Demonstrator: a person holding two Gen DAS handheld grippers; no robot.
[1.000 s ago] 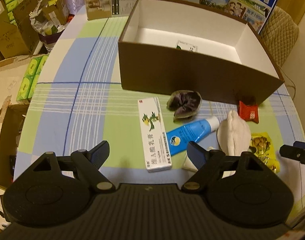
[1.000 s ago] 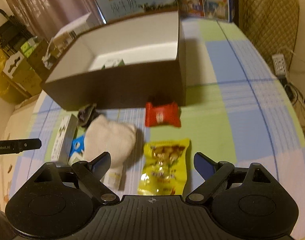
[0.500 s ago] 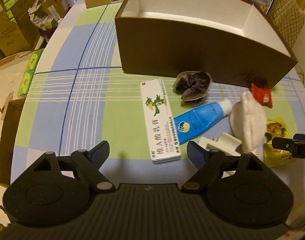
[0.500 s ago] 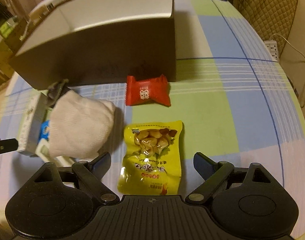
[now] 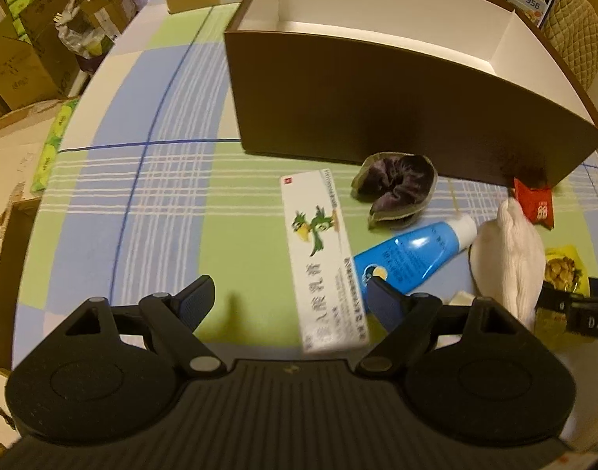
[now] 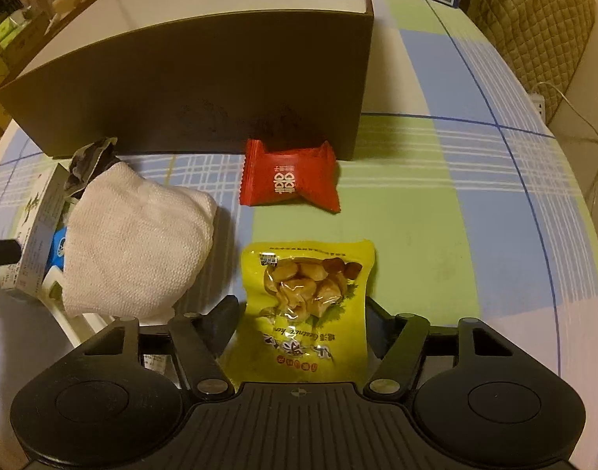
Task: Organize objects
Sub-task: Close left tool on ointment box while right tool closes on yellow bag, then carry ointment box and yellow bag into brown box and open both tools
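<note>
In the right wrist view a yellow snack pack (image 6: 305, 305) lies flat on the checked tablecloth, its near half between the fingers of my right gripper (image 6: 301, 315). The jaws are open but narrowed, one finger close along each side of the pack. A red candy (image 6: 289, 180) lies beyond it, by the brown box (image 6: 205, 90). My left gripper (image 5: 291, 297) is open over the near end of a white medicine carton (image 5: 322, 258). Beside the carton lie a blue tube (image 5: 412, 254), a dark scrunchie (image 5: 397, 192) and a white cloth bundle (image 5: 514, 258).
The brown box (image 5: 397, 117) is open-topped with a white inside and spans the back of the table. A white plastic piece (image 6: 64, 313) lies under the cloth bundle (image 6: 138, 243). A padded chair (image 6: 534, 19) stands at the right; cartons (image 5: 20, 58) are stacked off the table's left edge.
Both grippers moved down and forward. The right one's fingers have narrowed around the yellow pack. The left one now has the carton's end between its fingers.
</note>
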